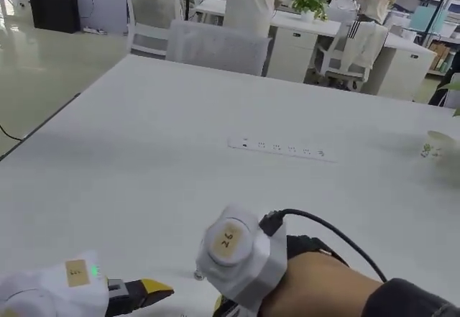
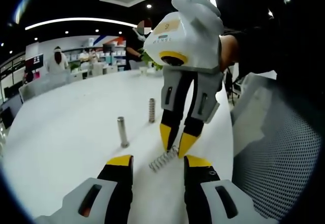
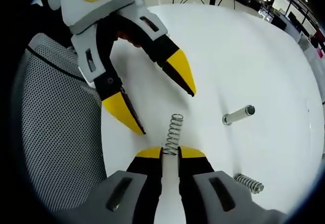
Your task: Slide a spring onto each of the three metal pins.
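My right gripper [image 3: 171, 153] is shut on one end of a loose steel spring [image 3: 174, 129], which sticks out forward just above the white table [image 3: 244, 51]. In the left gripper view the spring [image 2: 162, 159] slants low under the right gripper's yellow fingertips [image 2: 175, 140]. My left gripper [image 2: 158, 161] is open right in front of it, its yellow fingers [image 3: 180, 69] spread on either side of the spring's far end. A bare metal pin [image 2: 122, 131] stands upright beyond. Further back, a second pin [image 2: 152, 110] wears a spring. Both grippers sit at the table's near edge [image 1: 154, 288].
A white power strip [image 1: 282, 149] lies mid-table and a paper cup [image 1: 437, 144] stands at the far right. A grey mesh chair [image 3: 56, 132] is close to the near table edge. More chairs [image 1: 215, 44], desks and people are behind the table.
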Demonstrator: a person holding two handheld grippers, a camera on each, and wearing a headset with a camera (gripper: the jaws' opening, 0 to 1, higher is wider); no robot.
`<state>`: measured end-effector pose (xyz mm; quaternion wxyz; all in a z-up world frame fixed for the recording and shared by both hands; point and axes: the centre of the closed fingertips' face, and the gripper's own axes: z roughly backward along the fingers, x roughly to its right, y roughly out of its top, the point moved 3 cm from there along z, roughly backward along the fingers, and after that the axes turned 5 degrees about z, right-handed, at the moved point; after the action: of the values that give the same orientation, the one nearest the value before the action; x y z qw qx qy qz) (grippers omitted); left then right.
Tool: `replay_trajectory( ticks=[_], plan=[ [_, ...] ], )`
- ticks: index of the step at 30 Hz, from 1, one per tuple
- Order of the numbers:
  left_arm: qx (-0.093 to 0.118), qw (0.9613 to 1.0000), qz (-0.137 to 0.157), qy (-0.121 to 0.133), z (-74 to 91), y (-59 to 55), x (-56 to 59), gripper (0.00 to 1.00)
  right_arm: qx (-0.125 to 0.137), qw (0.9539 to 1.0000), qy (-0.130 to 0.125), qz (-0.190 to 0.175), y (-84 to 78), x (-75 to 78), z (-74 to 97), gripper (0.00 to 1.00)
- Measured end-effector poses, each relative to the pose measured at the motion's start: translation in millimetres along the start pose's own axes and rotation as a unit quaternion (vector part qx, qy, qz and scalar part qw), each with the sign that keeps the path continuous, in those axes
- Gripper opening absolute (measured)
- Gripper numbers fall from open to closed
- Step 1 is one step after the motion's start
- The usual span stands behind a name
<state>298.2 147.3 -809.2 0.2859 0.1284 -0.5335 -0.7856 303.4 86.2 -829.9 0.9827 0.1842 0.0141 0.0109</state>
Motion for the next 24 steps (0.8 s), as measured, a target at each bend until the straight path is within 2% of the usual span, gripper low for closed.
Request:
replay_trajectory(
  ticks=[2, 7, 12, 18, 24],
  plan=[
    [-0.002, 1.0, -0.003, -0.005, -2.0, 1.0, 2.2, 0.33, 0.001, 0.9999, 0.01, 0.007, -2.0, -2.8, 6.5, 0.08],
    [-0.009, 0.9996, -0.014, -0.024, -8.0, 1.4, 10.6, 0.31, 0.001, 0.9998, 0.014, 0.012, -8.1, -2.7, 20.6, 0.08],
    [-0.01, 0.9986, -0.03, -0.041, -13.9, 3.7, 18.9, 0.29, 0.017, 0.9993, 0.034, -0.002, -9.2, -9.6, 35.4, 0.08],
    [-0.006, 0.9966, -0.053, -0.062, -20.0, 9.6, 27.9, 0.26, 0.017, 0.9988, 0.044, -0.01, -14.2, -13.9, 43.4, 0.08],
    [-0.003, 0.9928, -0.089, -0.08, -25.5, 13.6, 35.2, 0.16, 0.021, 0.9981, 0.051, -0.028, -17.4, -16.3, 48.1, 0.08]
  ],
)
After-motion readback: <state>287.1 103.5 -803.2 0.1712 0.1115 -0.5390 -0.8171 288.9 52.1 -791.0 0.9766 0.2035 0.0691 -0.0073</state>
